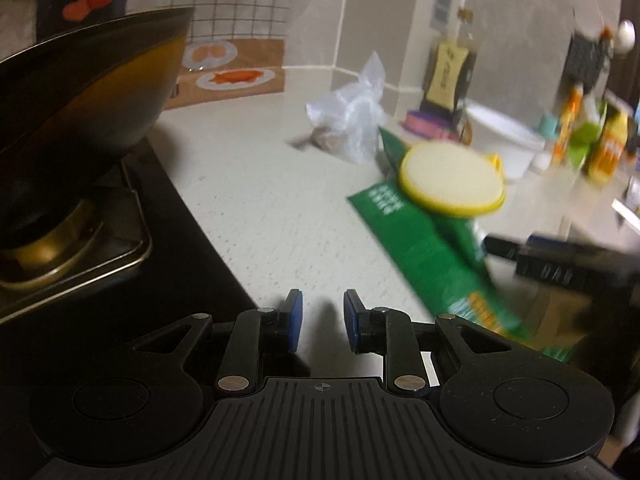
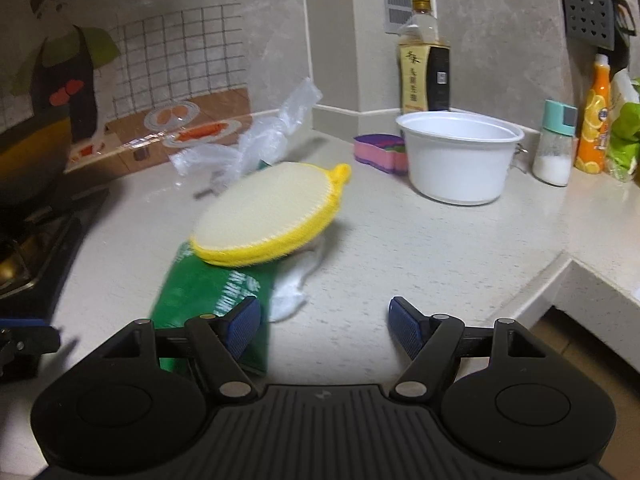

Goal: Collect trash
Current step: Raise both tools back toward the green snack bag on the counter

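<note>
Pale speckled countertop (image 2: 400,240) ahead, and both my tongs hang over it with nothing in them.

One green packet (image 2: 208,292) lies flat, one round yellow-rimmed scrubber (image 2: 264,212) resting on its far end, one crumpled clear plastic bag (image 2: 256,144) just behind, one white scrap (image 2: 296,284) beside the packet. My right gripper (image 2: 324,328) gapes wide, its left finger over the packet's near corner; my left gripper (image 1: 322,320) stands narrowly parted above bare counter. One white bowl (image 2: 460,156), one dark wok (image 1: 88,88).

Green wrapper (image 2: 208,292) under yellow sponge (image 2: 264,216)
</note>
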`<action>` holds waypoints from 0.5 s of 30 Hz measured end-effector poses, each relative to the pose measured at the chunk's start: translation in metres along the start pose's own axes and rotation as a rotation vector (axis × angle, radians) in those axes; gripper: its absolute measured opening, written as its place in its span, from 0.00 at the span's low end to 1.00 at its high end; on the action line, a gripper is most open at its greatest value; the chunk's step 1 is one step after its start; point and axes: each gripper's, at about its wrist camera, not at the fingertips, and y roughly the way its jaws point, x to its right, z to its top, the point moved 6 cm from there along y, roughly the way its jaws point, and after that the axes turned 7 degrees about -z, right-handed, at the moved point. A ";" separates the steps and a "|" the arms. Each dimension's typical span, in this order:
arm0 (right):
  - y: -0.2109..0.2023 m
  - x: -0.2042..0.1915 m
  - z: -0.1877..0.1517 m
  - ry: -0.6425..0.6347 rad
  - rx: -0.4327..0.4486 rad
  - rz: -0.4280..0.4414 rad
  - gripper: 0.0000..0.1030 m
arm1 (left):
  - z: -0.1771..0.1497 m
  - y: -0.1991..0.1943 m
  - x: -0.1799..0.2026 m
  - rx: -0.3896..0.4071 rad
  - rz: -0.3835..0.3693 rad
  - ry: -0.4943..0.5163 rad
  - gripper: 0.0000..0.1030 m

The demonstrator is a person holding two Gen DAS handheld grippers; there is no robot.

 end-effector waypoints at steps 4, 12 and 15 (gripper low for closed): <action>-0.003 -0.016 -0.001 -0.033 0.016 0.035 0.70 | 0.006 -0.003 0.002 0.019 -0.048 -0.050 0.25; -0.011 -0.027 0.011 -0.005 0.047 0.105 0.70 | 0.004 -0.001 0.012 0.006 -0.038 -0.019 0.25; -0.006 -0.034 0.017 -0.013 0.037 0.124 0.70 | 0.003 0.001 0.015 0.000 -0.029 -0.009 0.25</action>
